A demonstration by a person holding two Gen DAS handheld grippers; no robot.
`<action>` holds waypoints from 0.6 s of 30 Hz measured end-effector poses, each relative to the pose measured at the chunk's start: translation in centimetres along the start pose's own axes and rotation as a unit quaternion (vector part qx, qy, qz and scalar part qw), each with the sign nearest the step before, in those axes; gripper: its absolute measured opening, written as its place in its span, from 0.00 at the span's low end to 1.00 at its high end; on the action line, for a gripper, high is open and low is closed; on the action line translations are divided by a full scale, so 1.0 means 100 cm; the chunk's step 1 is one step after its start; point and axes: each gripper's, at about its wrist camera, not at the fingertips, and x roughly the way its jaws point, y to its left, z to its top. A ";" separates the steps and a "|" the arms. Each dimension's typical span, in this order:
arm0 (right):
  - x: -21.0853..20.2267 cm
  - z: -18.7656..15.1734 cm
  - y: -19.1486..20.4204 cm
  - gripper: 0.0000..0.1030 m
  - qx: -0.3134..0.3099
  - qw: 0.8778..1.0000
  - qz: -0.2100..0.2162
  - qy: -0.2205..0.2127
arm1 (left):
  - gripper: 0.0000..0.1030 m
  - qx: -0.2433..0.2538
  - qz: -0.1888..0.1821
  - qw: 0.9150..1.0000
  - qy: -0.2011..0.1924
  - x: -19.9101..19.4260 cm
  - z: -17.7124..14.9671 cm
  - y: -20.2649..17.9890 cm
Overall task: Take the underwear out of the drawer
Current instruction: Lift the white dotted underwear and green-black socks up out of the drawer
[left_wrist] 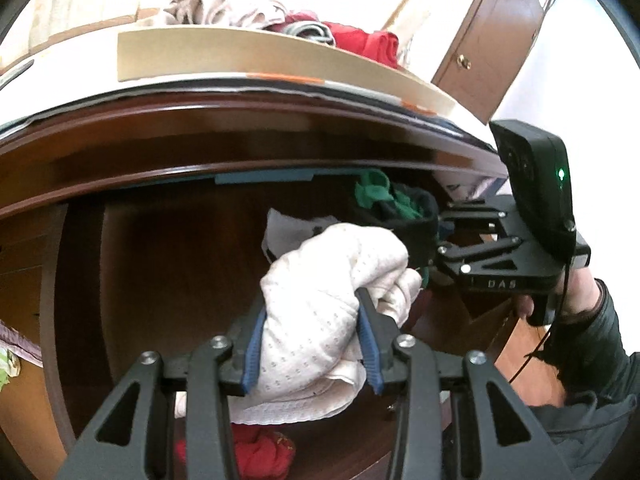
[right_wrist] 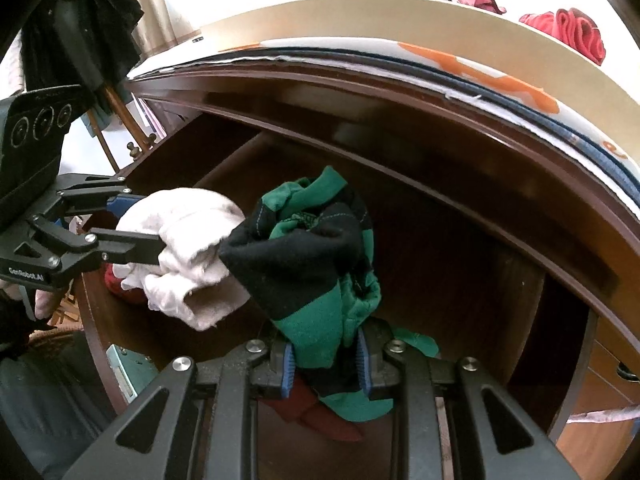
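Open dark-brown wooden drawer, largely emptied. White dotted cotton underwear, bunched, is clamped in the left tongs above the drawer. Green-and-black striped knit underwear is pinched in the right tongs. Crumpled red garment is left on the drawer floor.

The drawer's right half lies bare; the dresser top overhangs it, leaving a low gap.
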 end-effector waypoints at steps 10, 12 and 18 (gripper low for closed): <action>-0.011 -0.006 0.004 0.25 -0.009 1.000 -0.009 -0.019 | 0.39 0.001 0.025 0.999 -0.040 -0.003 -0.002 -0.008; -0.013 -0.008 0.005 0.25 -0.011 1.000 -0.011 -0.023 | 0.39 0.006 0.030 0.998 -0.046 -0.003 -0.002 -0.010; -0.022 -0.014 0.002 0.25 -0.006 0.999 -0.003 -0.042 | 0.39 0.011 0.038 0.997 -0.065 -0.007 -0.004 -0.014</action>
